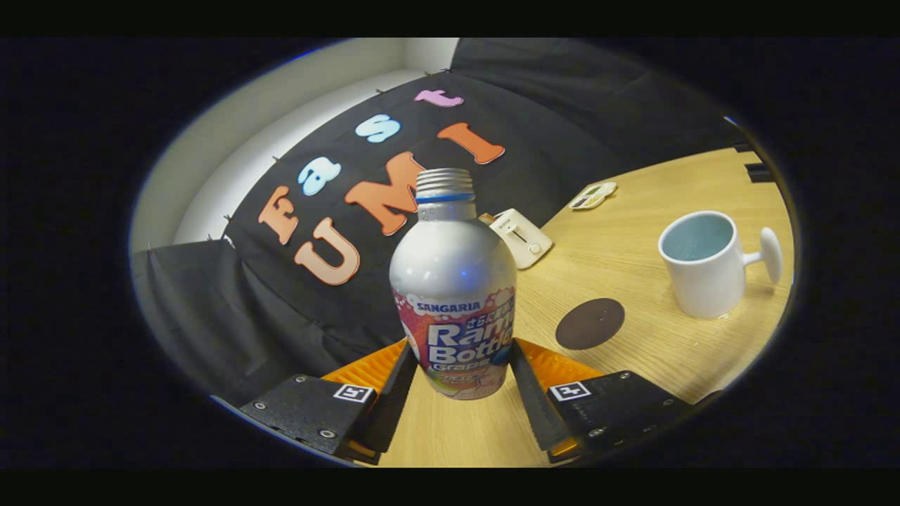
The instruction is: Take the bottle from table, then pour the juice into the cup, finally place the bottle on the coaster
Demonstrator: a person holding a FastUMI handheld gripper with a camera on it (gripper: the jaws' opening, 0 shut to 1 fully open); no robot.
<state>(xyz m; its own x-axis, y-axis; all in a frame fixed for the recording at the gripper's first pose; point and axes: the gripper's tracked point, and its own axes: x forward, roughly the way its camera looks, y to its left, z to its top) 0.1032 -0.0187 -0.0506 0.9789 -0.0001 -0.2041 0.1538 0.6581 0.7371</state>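
Bottle (453,295) is sitting upright between our gripper's (460,365) fingers, which are pressing its lower sides; we are seeing the coaster (590,323) and cup (703,263) beyond on the table (633,246)

Bottle (453,295) upright between the fingers of the claw (460,362), both fingers at its sides, apparently pressing; no room left between them. Cap off, neck open. Bare table (633,246) to the right of the bottle. Flat coaster (590,323) just right of the right finger, low, no bar to passing over. Cup (703,263) farther right, well apart from the coaster, handle pointing right, mouth open above. Wide clear strip of table between bottle and cup. Far side: small white box (521,237) just behind the bottle's right shoulder, flat white device (593,196) beyond it, both near the cloth wall (562,119). Left of the bottle: table edge, then black cloth close by.
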